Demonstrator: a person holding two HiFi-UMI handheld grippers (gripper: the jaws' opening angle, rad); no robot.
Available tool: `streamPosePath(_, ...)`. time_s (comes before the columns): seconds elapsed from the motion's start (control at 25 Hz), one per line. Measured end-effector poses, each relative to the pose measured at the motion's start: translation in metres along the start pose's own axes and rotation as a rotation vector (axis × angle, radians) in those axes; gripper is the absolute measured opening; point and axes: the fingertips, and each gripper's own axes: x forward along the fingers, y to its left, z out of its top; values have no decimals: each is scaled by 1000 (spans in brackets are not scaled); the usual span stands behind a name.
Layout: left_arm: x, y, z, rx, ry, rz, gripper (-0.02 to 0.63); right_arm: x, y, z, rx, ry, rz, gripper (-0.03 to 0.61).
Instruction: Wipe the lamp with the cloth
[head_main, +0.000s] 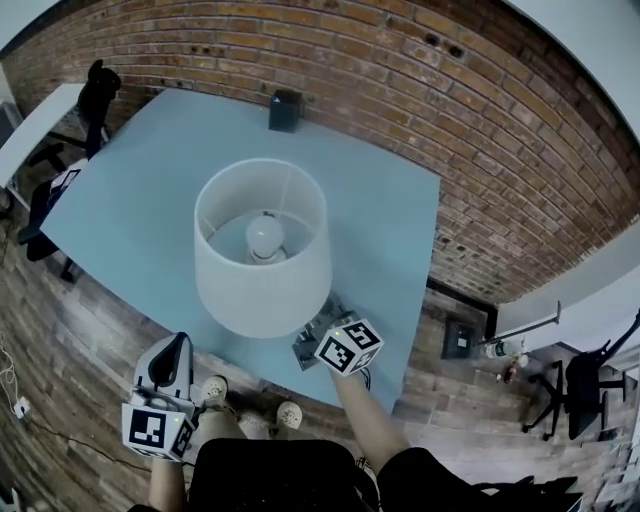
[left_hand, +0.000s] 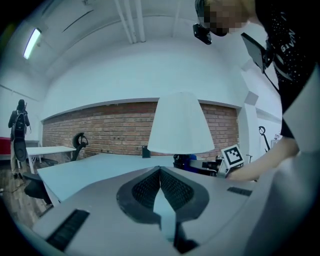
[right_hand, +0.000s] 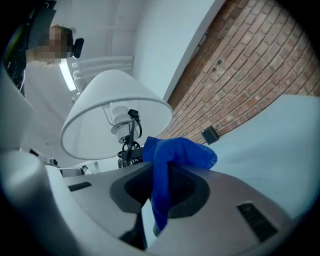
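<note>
A table lamp with a white shade (head_main: 262, 250) and a bare bulb (head_main: 265, 235) stands mid-table on the light blue table (head_main: 390, 230). My right gripper (head_main: 318, 335) is at the shade's near lower rim, low by the lamp's foot. In the right gripper view it (right_hand: 160, 172) is shut on a blue cloth (right_hand: 185, 152), looking up under the shade (right_hand: 115, 112). The cloth is hidden in the head view. My left gripper (head_main: 178, 352) hangs off the table's front edge, left of the lamp. Seen in its own view, the left gripper (left_hand: 160, 172) is shut and holds nothing, with the shade (left_hand: 181, 125) ahead.
A small black box (head_main: 285, 110) sits at the table's far edge by the brick wall. Office chairs (head_main: 98, 90) and a white desk (head_main: 35, 125) stand to the left, another chair (head_main: 585, 385) to the right. A person (left_hand: 18, 130) stands far off.
</note>
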Motion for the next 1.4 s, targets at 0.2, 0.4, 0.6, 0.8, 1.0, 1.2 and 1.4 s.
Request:
streamPosePath(0.2,-10,4,-7,7,16,43,9,18,-5,-27,14,104,-1,59)
streamPosePath(0.4,-7,-11,-6,-1,25,19,9,19,-22,-51,-32,281,-84,60)
streamPosePath(0.6,-7,-18,-6,10,8,0,9,12,-38,-63,-2,414,-195,60)
streamPosePath(0.8,-5,-25,-2,26,-10,-23,9,-5,-58,-70,28,579,-339,60)
streamPosePath(1.0,-1,-46,10,23,-25,-87,8,-44,-64,-28,74,398,-394,58)
streamPosePath(1.2,12,-80,26,49,-97,-179,9,-110,-20,44,96,123,-343,58)
streamPosePath(1.4,23,-146,45,56,-133,-353,9,-160,39,98,-89,-67,-386,59)
